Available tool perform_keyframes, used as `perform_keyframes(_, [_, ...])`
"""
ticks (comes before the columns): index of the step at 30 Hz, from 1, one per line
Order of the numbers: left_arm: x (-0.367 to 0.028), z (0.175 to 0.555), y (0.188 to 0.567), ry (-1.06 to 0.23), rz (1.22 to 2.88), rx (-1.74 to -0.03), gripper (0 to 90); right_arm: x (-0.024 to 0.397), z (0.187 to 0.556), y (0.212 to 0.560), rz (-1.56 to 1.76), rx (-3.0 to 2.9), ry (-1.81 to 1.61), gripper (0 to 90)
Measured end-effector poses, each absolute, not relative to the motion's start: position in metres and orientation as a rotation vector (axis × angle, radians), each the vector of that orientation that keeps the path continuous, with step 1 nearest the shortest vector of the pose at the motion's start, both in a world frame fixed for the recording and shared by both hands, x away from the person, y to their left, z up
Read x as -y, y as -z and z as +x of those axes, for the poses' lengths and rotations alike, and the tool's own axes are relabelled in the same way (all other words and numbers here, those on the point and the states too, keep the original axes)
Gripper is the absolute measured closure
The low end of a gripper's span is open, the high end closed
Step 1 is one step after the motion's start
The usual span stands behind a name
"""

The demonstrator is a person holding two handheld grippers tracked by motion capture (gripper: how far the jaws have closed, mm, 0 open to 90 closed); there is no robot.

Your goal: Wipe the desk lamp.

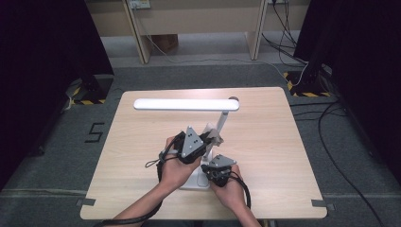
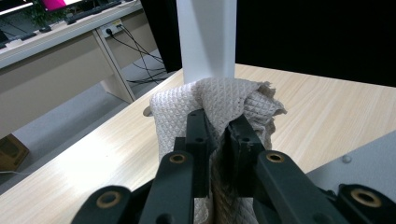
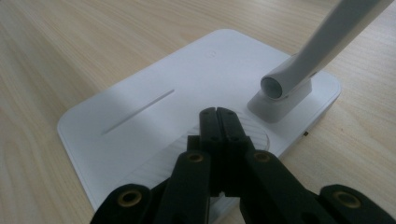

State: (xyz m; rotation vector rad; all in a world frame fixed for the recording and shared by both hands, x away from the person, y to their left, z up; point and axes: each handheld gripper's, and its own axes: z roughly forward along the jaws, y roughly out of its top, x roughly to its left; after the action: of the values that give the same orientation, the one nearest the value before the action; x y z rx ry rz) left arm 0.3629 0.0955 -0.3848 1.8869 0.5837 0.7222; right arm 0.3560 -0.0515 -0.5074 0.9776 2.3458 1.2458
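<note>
The left tool (image 2: 217, 126) pinches a cloth (image 2: 219, 100) against the lamp's arm (image 2: 207, 37) just ahead; pushing hard could tip the lamp. The right tool (image 3: 218, 114), jaws shut with nothing between them, presses the base (image 3: 140, 93) beneath it and may slip off.

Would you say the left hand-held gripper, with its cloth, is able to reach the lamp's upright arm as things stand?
Probably yes: the left hand-held gripper holds the cloth right at the lamp arm, nothing between.

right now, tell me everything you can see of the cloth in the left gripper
The cloth is a pale beige-grey rag with a quilted diamond weave and a frayed edge. It is bunched up, pinched between the closed jaws of the left gripper, and pressed against the desk lamp's white arm above the wooden table.
</note>
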Motion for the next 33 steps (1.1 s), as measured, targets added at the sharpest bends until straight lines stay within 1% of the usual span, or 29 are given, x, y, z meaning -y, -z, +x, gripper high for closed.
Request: perform_keyframes(33, [-0.100, 0.366, 0.402, -0.713, 1.932, -0.575, 80.2, 0.051, 0.355, 0.507, 0.984, -2.348, -1.245, 90.0])
